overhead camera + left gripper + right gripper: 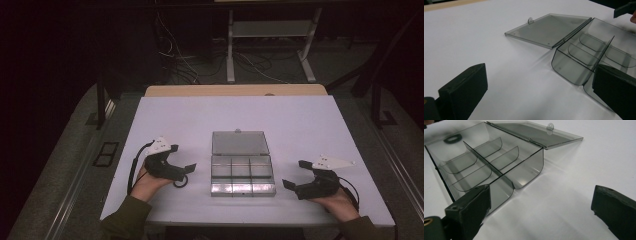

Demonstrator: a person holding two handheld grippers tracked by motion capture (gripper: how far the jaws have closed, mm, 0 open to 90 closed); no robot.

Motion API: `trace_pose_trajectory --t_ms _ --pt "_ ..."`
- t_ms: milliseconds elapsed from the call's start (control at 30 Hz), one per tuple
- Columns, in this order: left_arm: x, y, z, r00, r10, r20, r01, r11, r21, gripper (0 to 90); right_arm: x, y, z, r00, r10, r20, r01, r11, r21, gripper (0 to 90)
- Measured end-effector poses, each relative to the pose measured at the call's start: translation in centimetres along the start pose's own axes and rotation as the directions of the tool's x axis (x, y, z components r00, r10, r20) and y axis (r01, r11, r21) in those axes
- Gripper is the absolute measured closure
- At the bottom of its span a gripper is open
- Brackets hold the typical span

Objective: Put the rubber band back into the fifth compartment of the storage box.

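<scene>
The right gripper (pixel 539 207) has its two black jaws spread wide with only bare white table (pixel 599 157) between them. Just beyond the left jaw stands a smoky clear compartment box (pixel 499 162), its hinged lid (pixel 536 132) lying open flat behind.

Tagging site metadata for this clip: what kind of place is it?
Probably a lab or data-collection workspace, not a home. A white table holds one clear compartment box, loose cables trail over the floor behind, and a metal-framed stand sits in a dark, bare room.
</scene>
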State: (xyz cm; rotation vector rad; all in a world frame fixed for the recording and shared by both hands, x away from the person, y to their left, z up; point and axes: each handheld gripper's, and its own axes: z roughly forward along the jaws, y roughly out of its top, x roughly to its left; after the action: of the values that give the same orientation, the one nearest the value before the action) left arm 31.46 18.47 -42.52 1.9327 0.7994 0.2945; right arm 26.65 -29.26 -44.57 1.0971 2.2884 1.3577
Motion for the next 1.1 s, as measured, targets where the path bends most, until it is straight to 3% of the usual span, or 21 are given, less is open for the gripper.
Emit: trace_pose_trajectory --t_ms 367,567,867,1100 --pt "0.0 -2.0 -1.5 0.9996 -0.005 -0.027 0.006 0.9994 0.033 0.3 0.0 -0.1 0.2 1.0000 -0.006 -0.006 0.007 1.000 0.016 2.5" --pt "0.3 -2.5 -1.8 0.9993 0.010 -0.036 -0.008 0.9985 0.053 14.0 0.0 -0.2 0.2 1.0000 -0.006 -0.005 0.006 1.000 0.023 2.5" --pt "0.7 -2.7 -2.0 0.9998 0.006 -0.019 -0.004 0.9978 0.066 32.8 0.0 -0.3 0.2 1.0000 -0.009 -0.004 0.009 1.000 0.029 2.6" --pt "0.9 -2.8 -1.8 0.9999 0.008 -0.008 -0.007 0.9946 0.104 48.2 0.0 -0.3 0.2 0.9999 -0.011 -0.004 0.011 1.000 0.029 2.6"
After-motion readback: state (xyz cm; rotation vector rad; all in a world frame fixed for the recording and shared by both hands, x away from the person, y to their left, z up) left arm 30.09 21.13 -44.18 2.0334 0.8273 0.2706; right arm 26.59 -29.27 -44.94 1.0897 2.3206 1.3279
